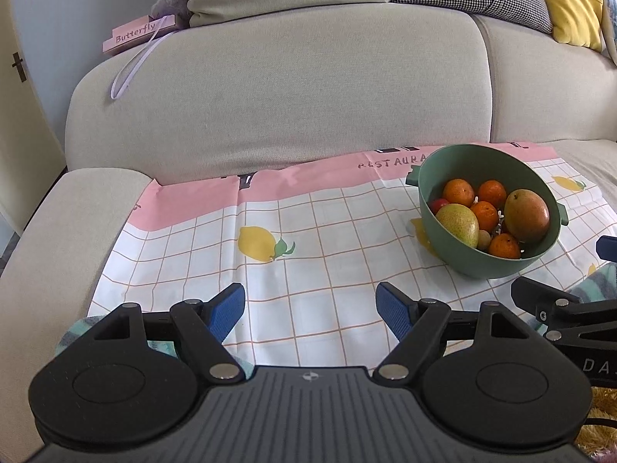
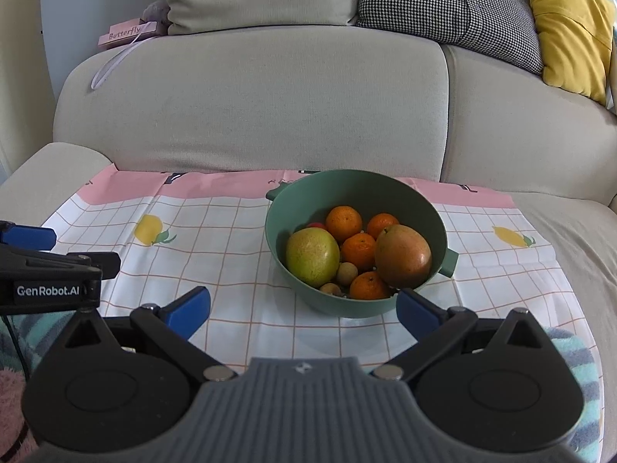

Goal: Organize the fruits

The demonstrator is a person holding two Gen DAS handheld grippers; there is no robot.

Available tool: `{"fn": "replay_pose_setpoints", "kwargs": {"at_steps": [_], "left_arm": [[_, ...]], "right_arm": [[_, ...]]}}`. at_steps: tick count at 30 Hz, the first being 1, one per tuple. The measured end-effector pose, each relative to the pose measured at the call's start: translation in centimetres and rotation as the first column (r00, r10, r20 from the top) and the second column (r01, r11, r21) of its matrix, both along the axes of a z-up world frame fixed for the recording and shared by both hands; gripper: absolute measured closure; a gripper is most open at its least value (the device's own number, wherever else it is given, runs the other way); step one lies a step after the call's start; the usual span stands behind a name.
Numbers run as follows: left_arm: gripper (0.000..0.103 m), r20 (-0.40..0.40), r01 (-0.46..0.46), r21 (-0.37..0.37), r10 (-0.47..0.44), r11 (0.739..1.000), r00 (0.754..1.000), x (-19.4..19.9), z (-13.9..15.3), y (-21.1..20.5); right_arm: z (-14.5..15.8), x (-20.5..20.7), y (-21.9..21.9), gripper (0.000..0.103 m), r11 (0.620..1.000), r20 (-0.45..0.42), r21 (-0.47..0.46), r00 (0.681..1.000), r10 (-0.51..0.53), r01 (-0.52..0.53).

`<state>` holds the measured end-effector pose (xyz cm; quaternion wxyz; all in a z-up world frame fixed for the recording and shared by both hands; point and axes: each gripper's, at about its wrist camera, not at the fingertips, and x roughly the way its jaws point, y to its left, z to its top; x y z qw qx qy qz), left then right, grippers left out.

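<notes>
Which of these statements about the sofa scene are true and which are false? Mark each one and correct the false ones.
1. All the fruit lies in the green bowl. True.
2. The right gripper holds an orange. False: it is open and empty.
3. The bowl stands on the checked cloth. True.
4. The left gripper is shut. False: it is open.
5. The bowl holds only oranges. False: a mango and a pear lie there too.

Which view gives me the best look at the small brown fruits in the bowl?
Right wrist view: two small brown fruits sit unobstructed near the green bowl front. Left wrist view shows only one, partly hidden.
</notes>
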<state>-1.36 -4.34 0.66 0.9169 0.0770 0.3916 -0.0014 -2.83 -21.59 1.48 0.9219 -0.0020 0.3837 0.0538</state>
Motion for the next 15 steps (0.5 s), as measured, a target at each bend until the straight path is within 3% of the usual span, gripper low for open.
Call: {"fn": "replay_pose_setpoints", "kwargs": {"at_steps": [15], "left_arm": [[0.013,0.000,-0.002,0.001,0.002,1.000,1.000,-0.08,0.02,0.02]], "right_arm": [[0.24,-0.26,0.06,0.004,1.000,0.009,-0.002,1.000,0.003,-0.003]]}}
